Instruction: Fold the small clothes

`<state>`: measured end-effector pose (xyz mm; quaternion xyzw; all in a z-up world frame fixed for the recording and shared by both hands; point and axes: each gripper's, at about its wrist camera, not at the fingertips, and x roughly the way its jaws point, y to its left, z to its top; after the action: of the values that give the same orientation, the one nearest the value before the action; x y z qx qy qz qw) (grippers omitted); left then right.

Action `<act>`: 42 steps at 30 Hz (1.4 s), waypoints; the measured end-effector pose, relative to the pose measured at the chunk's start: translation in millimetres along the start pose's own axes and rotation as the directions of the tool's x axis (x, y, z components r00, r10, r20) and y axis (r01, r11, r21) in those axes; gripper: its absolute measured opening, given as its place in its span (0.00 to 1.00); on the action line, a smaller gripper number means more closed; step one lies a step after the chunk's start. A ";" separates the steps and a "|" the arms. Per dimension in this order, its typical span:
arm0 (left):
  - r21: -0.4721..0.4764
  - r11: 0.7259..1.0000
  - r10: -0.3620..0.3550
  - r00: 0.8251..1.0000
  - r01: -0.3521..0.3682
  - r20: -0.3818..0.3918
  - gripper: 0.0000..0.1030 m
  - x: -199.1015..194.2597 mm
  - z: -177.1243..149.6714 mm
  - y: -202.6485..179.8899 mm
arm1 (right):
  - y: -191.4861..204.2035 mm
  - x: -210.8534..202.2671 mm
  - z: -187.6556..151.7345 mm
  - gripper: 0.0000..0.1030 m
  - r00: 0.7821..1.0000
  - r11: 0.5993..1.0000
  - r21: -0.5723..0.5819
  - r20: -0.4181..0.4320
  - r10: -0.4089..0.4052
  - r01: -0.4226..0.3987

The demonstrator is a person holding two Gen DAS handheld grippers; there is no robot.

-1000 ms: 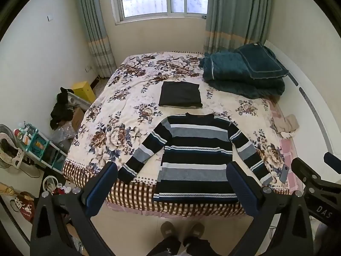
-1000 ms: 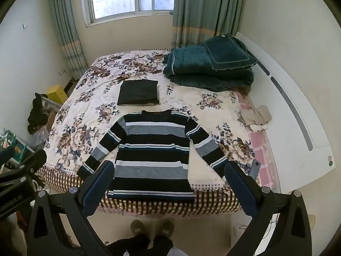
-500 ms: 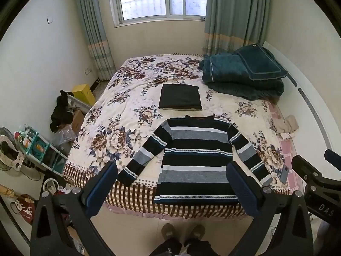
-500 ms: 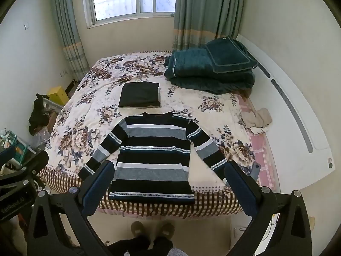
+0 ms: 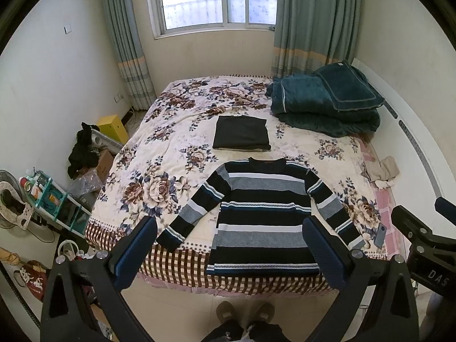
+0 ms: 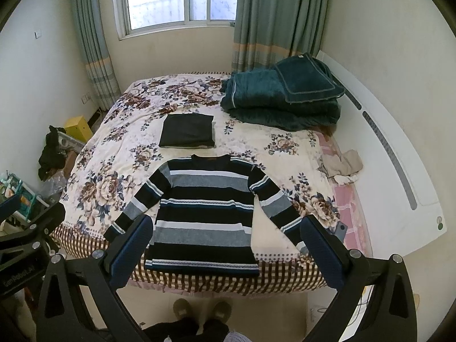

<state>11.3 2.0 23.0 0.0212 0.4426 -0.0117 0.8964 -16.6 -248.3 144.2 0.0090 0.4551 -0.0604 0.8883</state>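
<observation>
At the foot of a floral-covered bed (image 5: pixel 176 131), a striped sweater (image 5: pixel 265 213) in black, grey, white and blue lies flat and face up, sleeves angled out to either side, its hem at the checked edge of the bedspread. Just beyond its collar rests a folded dark garment (image 5: pixel 241 136), apart from the sweater. Near the headboard side, a heap of teal quilts (image 5: pixel 322 99) is stacked, with beige cloth (image 5: pixel 383 171) crumpled at the bed's right edge and a phone (image 5: pixel 380 235) lying beside the sweater's right cuff. The left gripper (image 5: pixel 228 253) hangs above the floor short of the bed, its blue-padded fingers spread wide and holding nothing; the right gripper (image 6: pixel 225 250) hangs alongside it, fingers likewise spread wide and bare. Below them, the person's slippered feet (image 5: pixel 245 310) stand on the tiled floor. A curtained window (image 5: pixel 216 0) lights the room; a yellow box (image 5: pixel 112 126) and shelving clutter line the left wall.
</observation>
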 end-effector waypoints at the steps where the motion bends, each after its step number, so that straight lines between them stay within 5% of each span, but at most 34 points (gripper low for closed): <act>1: 0.000 1.000 0.001 1.000 -0.001 0.001 1.00 0.0 0.6 0.1 | -0.3 -0.5 -0.6 1.00 1.000 1.000 0.000 0.003 0.000 0.000; 42: -0.004 1.000 -0.007 1.000 0.007 0.013 1.00 -3.4 24.4 -3.6 | 1.2 -7.4 14.6 1.00 1.000 1.000 -0.003 0.020 -0.004 0.005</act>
<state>28.4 -2.8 40.4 0.0179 0.4368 -0.0142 0.8993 -8.9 -247.3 158.7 0.0061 0.4462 -0.0619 0.8928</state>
